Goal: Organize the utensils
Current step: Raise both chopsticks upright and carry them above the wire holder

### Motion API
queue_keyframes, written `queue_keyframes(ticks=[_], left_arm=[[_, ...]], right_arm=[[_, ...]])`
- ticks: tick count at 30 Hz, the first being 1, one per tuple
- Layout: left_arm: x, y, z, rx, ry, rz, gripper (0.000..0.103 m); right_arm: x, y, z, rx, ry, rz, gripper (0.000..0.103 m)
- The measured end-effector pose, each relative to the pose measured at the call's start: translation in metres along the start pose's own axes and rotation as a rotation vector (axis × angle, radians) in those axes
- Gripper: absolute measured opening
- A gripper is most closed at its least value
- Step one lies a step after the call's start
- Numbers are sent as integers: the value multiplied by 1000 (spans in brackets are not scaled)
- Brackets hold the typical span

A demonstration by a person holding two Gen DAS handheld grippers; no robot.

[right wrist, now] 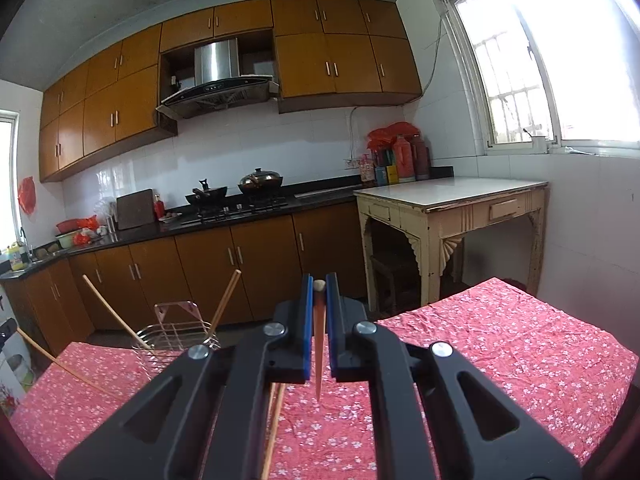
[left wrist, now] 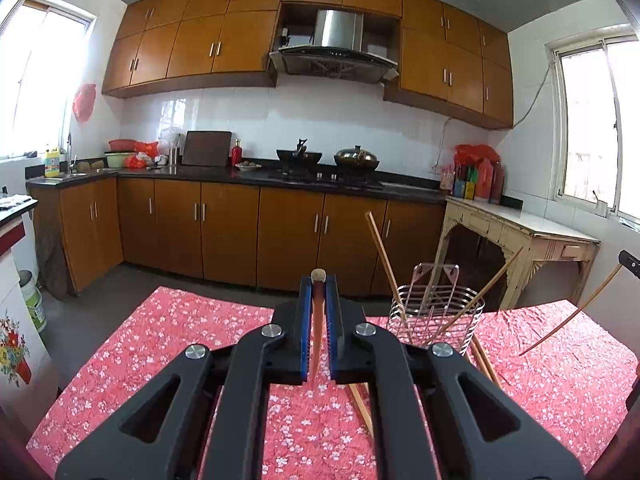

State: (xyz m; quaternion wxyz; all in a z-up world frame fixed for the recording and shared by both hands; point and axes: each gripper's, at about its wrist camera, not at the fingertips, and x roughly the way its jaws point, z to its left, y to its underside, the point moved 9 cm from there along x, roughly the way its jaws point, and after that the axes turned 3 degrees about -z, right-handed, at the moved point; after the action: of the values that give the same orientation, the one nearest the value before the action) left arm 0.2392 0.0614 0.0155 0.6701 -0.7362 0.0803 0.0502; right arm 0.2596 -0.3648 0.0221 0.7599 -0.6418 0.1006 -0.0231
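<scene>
In the left wrist view my left gripper [left wrist: 319, 280] is shut on a brown chopstick [left wrist: 318, 340] that lies lengthwise between its blue pads, above the table. To its right stands a wire utensil holder [left wrist: 436, 312] with two chopsticks [left wrist: 386, 264] leaning in it. Loose chopsticks [left wrist: 362, 408] lie on the cloth under and beside the holder. In the right wrist view my right gripper [right wrist: 319, 280] is shut on another chopstick [right wrist: 319, 356] in the same way. The wire holder [right wrist: 176, 332] is to its left, and that chopstick also shows as a long slanted stick [left wrist: 568, 316].
The table wears a red floral cloth [left wrist: 160, 340]. Beyond its far edge come a strip of dark floor, then brown kitchen cabinets [left wrist: 228, 232] with a stove and pots on top. A worn cream side table [right wrist: 452, 200] stands by the window at the right.
</scene>
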Motion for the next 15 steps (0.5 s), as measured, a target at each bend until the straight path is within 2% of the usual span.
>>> queue_keyframes(ticks=[10, 15], left_arm=[[-10, -20, -7, -19, 26, -33, 6], [-15, -44, -15, -28, 48, -68, 6]], right_arm=[[-20, -22, 20, 59, -123, -5, 7], [-29, -49, 42, 93, -222, -20, 7]])
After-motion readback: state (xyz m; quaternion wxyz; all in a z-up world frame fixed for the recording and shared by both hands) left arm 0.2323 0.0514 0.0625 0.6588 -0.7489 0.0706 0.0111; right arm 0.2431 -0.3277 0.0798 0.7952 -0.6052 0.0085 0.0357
